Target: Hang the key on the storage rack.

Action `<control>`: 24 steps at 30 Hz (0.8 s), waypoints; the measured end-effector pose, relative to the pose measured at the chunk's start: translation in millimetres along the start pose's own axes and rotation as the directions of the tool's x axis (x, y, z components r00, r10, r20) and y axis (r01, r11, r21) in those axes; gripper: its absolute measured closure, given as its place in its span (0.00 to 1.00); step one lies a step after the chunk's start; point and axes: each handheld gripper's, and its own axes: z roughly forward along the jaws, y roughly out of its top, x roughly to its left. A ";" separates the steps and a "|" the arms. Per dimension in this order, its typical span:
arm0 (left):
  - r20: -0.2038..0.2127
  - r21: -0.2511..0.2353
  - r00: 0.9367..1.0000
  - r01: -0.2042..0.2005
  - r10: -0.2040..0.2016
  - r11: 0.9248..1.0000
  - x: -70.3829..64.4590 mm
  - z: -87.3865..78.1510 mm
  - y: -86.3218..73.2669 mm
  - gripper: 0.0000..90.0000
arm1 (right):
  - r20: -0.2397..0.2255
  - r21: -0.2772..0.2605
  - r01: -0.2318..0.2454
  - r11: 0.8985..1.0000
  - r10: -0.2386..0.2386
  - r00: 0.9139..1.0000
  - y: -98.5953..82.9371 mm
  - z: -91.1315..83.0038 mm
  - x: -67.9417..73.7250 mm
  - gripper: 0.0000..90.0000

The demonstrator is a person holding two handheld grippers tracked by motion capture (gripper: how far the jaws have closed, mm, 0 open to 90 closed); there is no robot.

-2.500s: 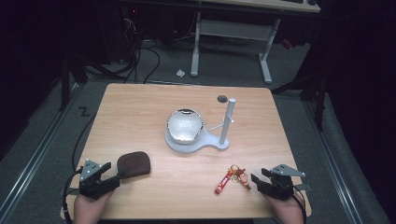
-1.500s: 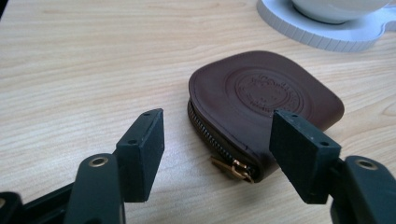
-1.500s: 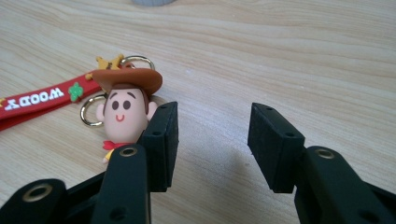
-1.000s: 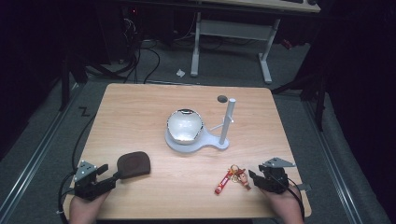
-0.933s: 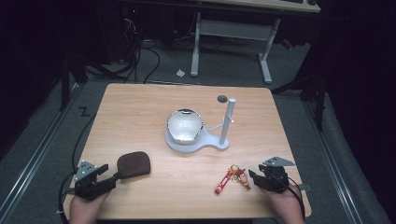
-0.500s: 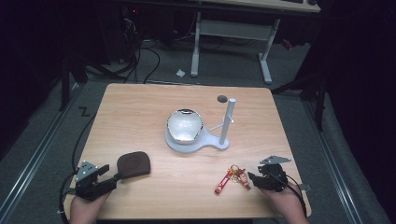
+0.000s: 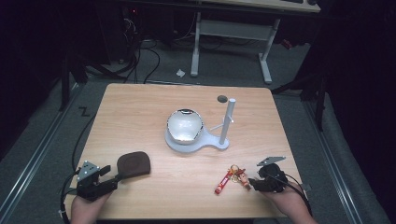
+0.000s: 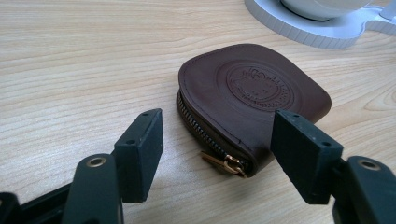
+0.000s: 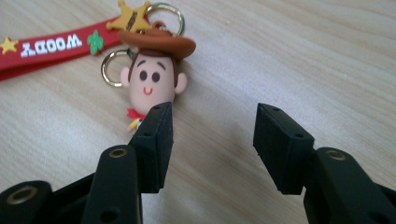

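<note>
Brown pouch before left claw; white stand beyond, keychain right.

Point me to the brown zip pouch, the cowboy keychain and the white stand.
brown zip pouch (image 8: 254,88), left gripper view, embossed top face.
cowboy keychain (image 9: 149,81), right gripper view, figure's face.
white stand (image 7: 228,120), high view, upright post.

A dark brown pouch with a gold zip pull, a keyring with brown hat and red strap lettered white, black jaws, pale wood table.
</note>
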 end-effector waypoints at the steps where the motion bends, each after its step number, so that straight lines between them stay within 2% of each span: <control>1: 0.001 -0.001 1.000 0.004 -0.004 1.000 0.6 0.1 -0.1 0.39 | -0.007 0.008 -0.001 1.000 0.001 1.000 0.4 -0.6 -0.1 0.53; 8: 0.003 0.001 1.000 0.011 -0.011 1.000 2.6 0.0 -0.3 0.39 | -0.029 0.057 0.029 0.998 -0.028 0.999 5.6 -5.7 3.6 0.53; 14: 0.006 0.001 1.000 0.015 -0.015 1.000 3.1 0.3 -0.4 0.39 | -0.049 0.080 0.063 0.995 -0.059 0.997 13.0 -8.3 14.7 0.54; 18: 0.008 0.001 1.000 0.015 -0.015 1.000 3.2 0.4 -0.4 0.39 | -0.071 0.088 0.095 0.992 -0.089 0.994 19.1 -6.2 22.5 0.55; 24: 0.011 0.002 1.000 0.018 -0.018 1.000 3.9 0.4 -0.6 0.39 | -0.071 0.123 0.100 0.987 -0.092 0.993 28.0 -0.4 29.1 0.56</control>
